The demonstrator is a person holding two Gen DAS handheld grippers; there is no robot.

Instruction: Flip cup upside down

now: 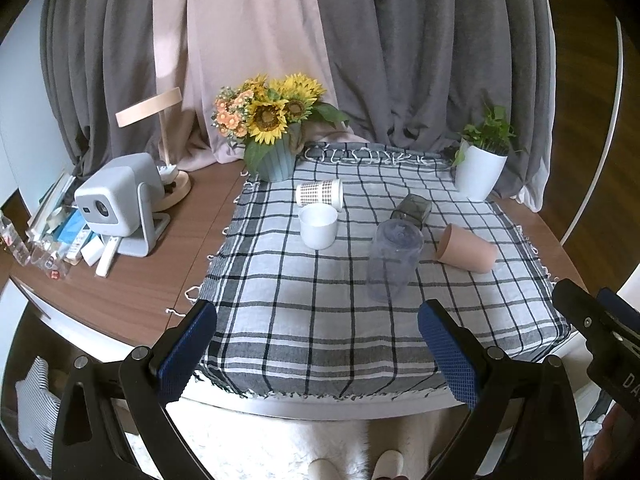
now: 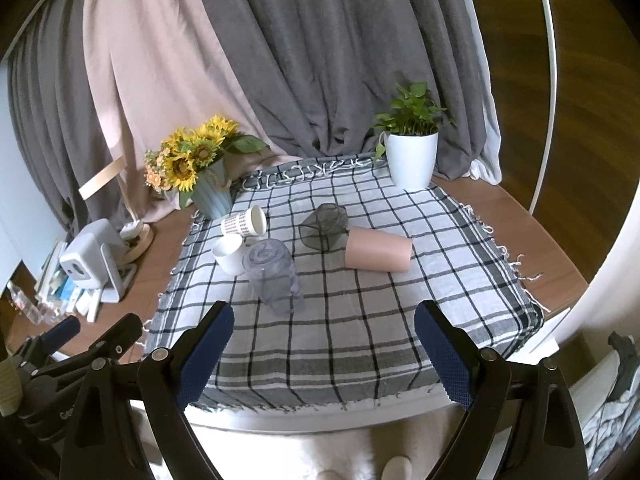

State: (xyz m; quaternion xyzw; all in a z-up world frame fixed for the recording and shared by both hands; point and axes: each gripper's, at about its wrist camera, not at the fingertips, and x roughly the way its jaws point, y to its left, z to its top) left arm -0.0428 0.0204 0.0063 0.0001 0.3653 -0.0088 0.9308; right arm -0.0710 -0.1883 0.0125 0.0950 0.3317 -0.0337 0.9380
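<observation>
A wooden table (image 1: 132,280) carries a checked cloth (image 1: 320,312); left of the cloth sit a projector (image 1: 116,200) and lamp (image 1: 160,132).

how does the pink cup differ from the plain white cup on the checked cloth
The matte pink cup lies on its side, while the plain white cup stands upright with its mouth facing up. The pink cup sits toward the right of the checked cloth; the white cup sits toward the left, just in front of a patterned paper cup. Both are plain, unpatterned, and untouched by either gripper.
</observation>
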